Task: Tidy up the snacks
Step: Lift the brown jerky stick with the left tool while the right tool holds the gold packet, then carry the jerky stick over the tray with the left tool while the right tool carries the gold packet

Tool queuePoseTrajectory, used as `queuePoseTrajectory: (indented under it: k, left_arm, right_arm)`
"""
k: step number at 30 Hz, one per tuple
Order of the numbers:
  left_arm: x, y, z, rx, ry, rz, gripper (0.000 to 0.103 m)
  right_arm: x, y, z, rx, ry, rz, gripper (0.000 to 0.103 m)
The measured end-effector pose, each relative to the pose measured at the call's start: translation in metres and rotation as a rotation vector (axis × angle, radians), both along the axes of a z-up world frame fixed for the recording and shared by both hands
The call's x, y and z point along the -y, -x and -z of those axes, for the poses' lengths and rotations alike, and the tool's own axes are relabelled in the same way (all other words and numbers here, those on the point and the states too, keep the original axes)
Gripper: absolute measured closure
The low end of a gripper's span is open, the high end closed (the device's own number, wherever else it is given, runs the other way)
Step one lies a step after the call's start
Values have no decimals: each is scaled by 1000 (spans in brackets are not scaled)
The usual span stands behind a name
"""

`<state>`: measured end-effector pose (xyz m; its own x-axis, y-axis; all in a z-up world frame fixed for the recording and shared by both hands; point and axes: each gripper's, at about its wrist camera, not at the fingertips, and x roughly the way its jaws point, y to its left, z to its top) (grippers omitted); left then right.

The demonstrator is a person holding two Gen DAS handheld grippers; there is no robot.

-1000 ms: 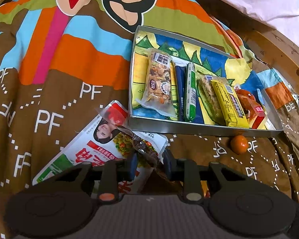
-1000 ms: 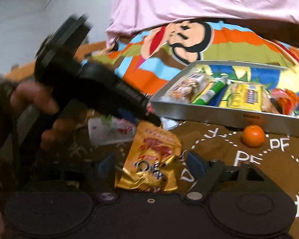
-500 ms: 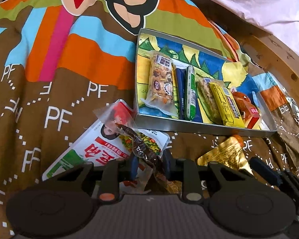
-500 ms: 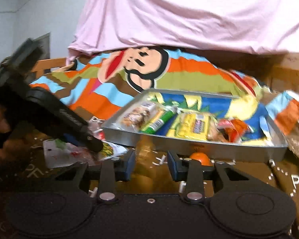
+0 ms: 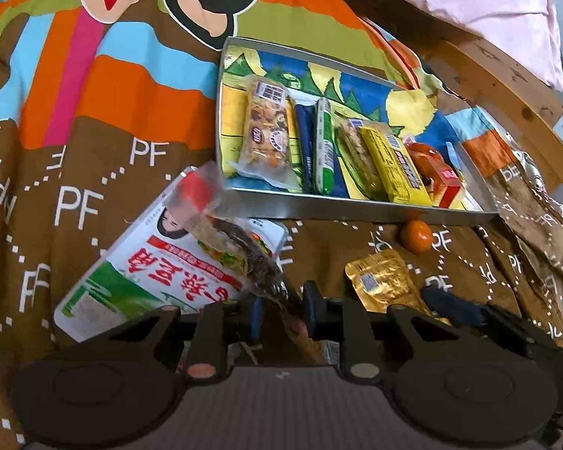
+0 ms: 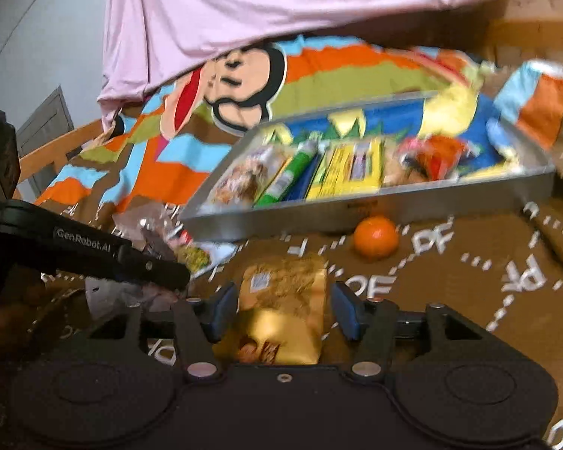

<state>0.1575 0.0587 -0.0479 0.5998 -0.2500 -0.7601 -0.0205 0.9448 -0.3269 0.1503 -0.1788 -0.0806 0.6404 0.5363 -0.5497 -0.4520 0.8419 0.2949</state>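
Grip check, left gripper (image 5: 279,313): jaws nearly together and just closing further, pinching the lower end of a clear snack sachet (image 5: 221,221) with a red top and dark contents. The sachet rises from the pads toward centre-left of the left wrist view, draped over a large white-and-green packet (image 5: 146,273) lying on the brown patterned blanket (image 5: 94,172).

Right gripper (image 6: 281,309): jaws about half apart, just reopening, straddling a gold foil pouch (image 6: 281,300) at lower centre of the right wrist view. Pads appear clear of it; pouch lies on the blanket.

Handling, judged: both items light, soft, crinkly film. Foil looks slippery; take it across the flat body or at a sealed edge. The sachet flops from an end pinch, so carry it slowly.

Outward: small orange (image 6: 375,238) just before the near wall of the metal tray (image 6: 394,202), upper right, already holding a row of bars and packets.
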Motion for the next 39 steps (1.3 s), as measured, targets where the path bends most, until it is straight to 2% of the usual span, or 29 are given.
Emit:
queuePoseTrajectory:
  k: [6, 11, 15, 25, 30, 35, 39]
  left_arm:
    - [-4, 11, -5, 14, 30, -17, 83]
    - [-2, 18, -9, 41, 27, -14, 85]
    - [-2, 21, -12, 49, 35, -6, 86]
    - [-5, 29, -15, 67, 61, -10, 87]
    - [-6, 35, -18, 85, 73, -17, 89]
    - [-5, 36, -24, 106, 74, -18, 91]
    - [-1, 34, -27, 113, 45, -27, 92]
  right_arm:
    - [-7, 1, 3, -28, 40, 4, 41]
    - [-19, 8, 2, 8, 110, 10, 37]
    - [-19, 10, 2, 20, 130, 26, 45]
    - [-32, 37, -7, 146, 278, -6, 47]
    - [-33, 44, -14, 208, 302, -3, 47]
    - [-30, 48, -24, 254, 272, 8, 47]
    - [-28, 49, -29, 275, 256, 16, 47]
